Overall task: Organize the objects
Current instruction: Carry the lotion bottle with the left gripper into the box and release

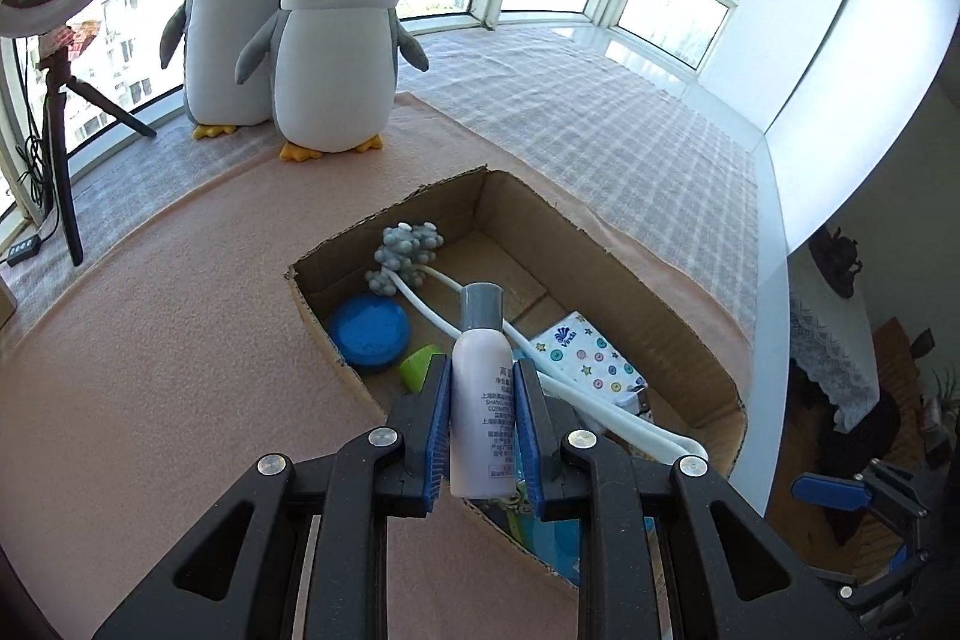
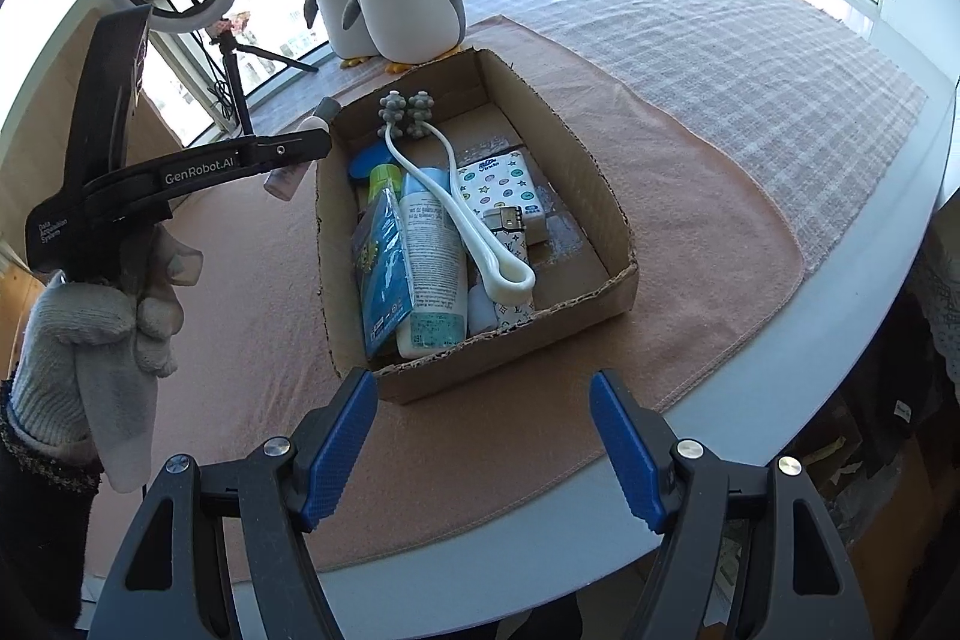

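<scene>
Left gripper (image 1: 482,391) pinches a bottle (image 1: 480,403), cap up, between blue pads (image 1: 436,427), held above the near-left wall of the box (image 1: 678,334). Right gripper (image 2: 483,445) hangs before the box, fingers spread wide, empty. Box holds a massager (image 2: 462,214), tissue pack (image 2: 501,184), tube (image 2: 429,250) and blue lid (image 1: 369,331). Gloved hand (image 2: 96,340) grips the left tool.

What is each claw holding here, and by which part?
The left claw grips a pale bottle by its body, below the grey cap, over the box. The right claw is open and holds nothing.
</scene>
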A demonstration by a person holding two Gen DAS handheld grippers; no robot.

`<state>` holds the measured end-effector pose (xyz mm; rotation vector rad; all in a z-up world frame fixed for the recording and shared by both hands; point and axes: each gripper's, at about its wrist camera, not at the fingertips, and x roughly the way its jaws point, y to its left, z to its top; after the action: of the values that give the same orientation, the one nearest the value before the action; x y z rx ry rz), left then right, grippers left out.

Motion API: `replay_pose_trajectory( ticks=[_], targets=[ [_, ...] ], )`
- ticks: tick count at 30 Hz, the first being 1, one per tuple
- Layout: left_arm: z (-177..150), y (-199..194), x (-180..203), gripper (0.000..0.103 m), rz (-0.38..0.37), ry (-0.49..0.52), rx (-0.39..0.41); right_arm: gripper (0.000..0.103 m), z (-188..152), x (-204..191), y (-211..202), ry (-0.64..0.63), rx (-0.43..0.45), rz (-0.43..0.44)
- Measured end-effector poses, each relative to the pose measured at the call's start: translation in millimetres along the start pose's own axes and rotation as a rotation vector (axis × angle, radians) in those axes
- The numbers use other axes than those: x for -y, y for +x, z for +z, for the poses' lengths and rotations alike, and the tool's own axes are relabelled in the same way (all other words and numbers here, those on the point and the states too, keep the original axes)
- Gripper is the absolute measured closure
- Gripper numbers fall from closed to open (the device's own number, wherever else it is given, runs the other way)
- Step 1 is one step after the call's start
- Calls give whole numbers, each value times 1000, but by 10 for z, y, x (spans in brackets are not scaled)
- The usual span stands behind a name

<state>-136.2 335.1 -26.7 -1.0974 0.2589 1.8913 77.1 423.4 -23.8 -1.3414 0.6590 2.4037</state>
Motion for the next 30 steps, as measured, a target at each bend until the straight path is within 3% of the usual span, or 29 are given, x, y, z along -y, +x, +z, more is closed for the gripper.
replay_pose_trajectory(
  ticks=[8, 9, 10, 12, 30],
  targets=[
    [67, 82, 380, 81, -38, 47, -4, 33, -48, 146, -44, 28, 3, -10],
    [71, 91, 408, 71, -43, 49, -9, 33, -52, 155, -45, 30, 2, -10],
    [74, 100, 425, 50, -44, 46, -17, 33, -53, 163, -48, 31, 1, -11],
    [74, 75, 440, 30, -26, 34, 2, 33, -59, 168, -61, 29, 3, -13],
    [-216, -315, 101, 20, 95, -14, 17, 33, -111, 146, -105, 43, 11, -16]
  ],
)
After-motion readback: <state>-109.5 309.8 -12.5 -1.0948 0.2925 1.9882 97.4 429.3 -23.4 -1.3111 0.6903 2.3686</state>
